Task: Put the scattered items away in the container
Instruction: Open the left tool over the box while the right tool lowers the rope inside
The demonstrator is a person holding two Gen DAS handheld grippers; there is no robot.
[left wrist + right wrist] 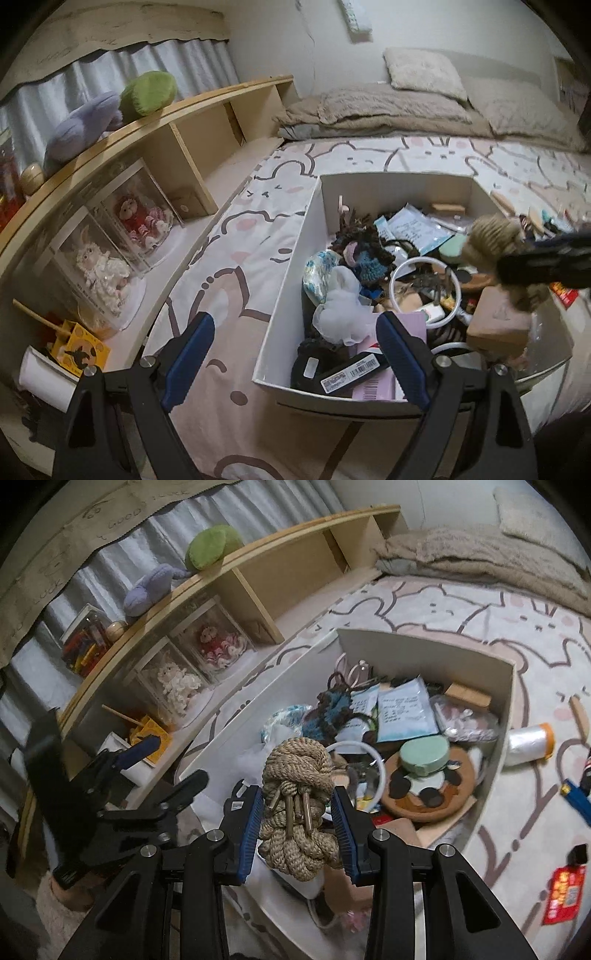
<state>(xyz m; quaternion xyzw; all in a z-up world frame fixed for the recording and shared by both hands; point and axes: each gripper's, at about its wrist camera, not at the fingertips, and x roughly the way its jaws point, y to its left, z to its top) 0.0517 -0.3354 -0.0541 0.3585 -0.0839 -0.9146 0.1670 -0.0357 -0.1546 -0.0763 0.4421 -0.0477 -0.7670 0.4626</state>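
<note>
- The right hand-held gripper (pixel 298 818) is clamped on a bundle of tan rope (pixel 297 775); both blue pads press its sides, with a few short brass-coloured pins showing at the middle of the bundle.
- The rope hangs above the near part of the white box (pixel 506 701), over a white ring (pixel 373 753) and crumpled white tissue.
- In the left wrist view the same rope (pixel 491 240) shows at the right, held over the right half of the box (pixel 291 258) by the dark, blurred right hand-held gripper (pixel 517 266).
- The left hand-held gripper (pixel 291 358) stands wide apart and holds nothing; its left finger is over the patterned bed cover (pixel 229 258), its right finger over the near edge of the box.
- The box sits on the bed and is crowded: a round green tin (pixel 424 757) on a brown round mat, a pale blue packet (pixel 404 709), a dark crocheted piece (pixel 362 247), a black barcoded item (pixel 351 373).
- On the bed cover right of the box lie a roll of clear film with an orange end (pixel 530 744), a blue lighter (pixel 578 799) and a red packet (pixel 563 895).
- To the left a wooden shelf (pixel 258 587) runs along the bed.
</note>
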